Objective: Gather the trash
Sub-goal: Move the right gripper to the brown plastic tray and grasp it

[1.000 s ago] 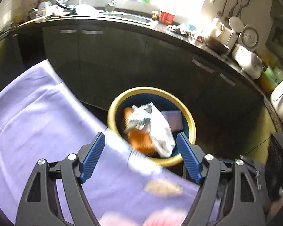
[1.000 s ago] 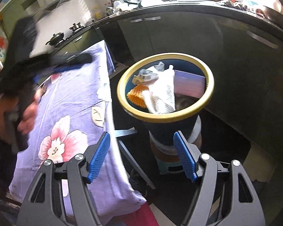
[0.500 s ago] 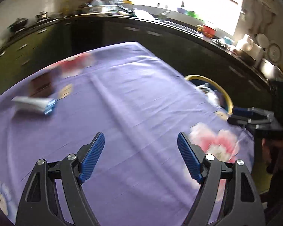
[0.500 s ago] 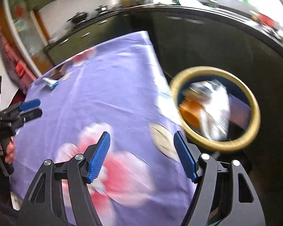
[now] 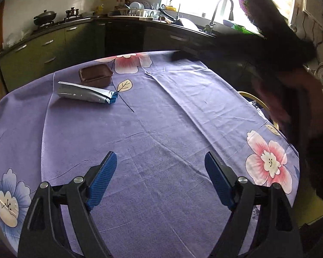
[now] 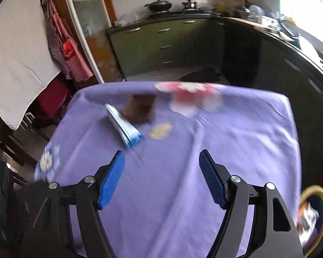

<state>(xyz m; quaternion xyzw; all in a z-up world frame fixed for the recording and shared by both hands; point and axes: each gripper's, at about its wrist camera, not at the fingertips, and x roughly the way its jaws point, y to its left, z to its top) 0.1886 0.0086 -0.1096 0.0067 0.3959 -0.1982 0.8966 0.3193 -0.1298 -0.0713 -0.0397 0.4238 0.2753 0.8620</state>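
Note:
A silver wrapper with a blue end (image 5: 87,93) lies on the purple flowered tablecloth (image 5: 161,129), next to a brown plastic tray (image 5: 95,75) at the far left. Both also show, blurred, in the right wrist view: the wrapper (image 6: 123,125) and the tray (image 6: 140,107). My left gripper (image 5: 160,180) is open and empty above the near part of the table. My right gripper (image 6: 161,177) is open and empty above the table, well short of the wrapper. The yellow-rimmed trash bin (image 6: 314,215) with rubbish in it stands beside the table; its rim (image 5: 255,100) peeks past the table edge.
The other hand and its gripper pass as a dark blur at the right (image 5: 290,75). Dark kitchen cabinets (image 5: 75,36) and a counter with a sink (image 5: 204,25) run behind the table. A chair with red cloth (image 6: 51,99) stands at the table's far left.
Both grippers have swung away from the trash bin and now face the table with the wrapper and tray. Both stay open and empty.

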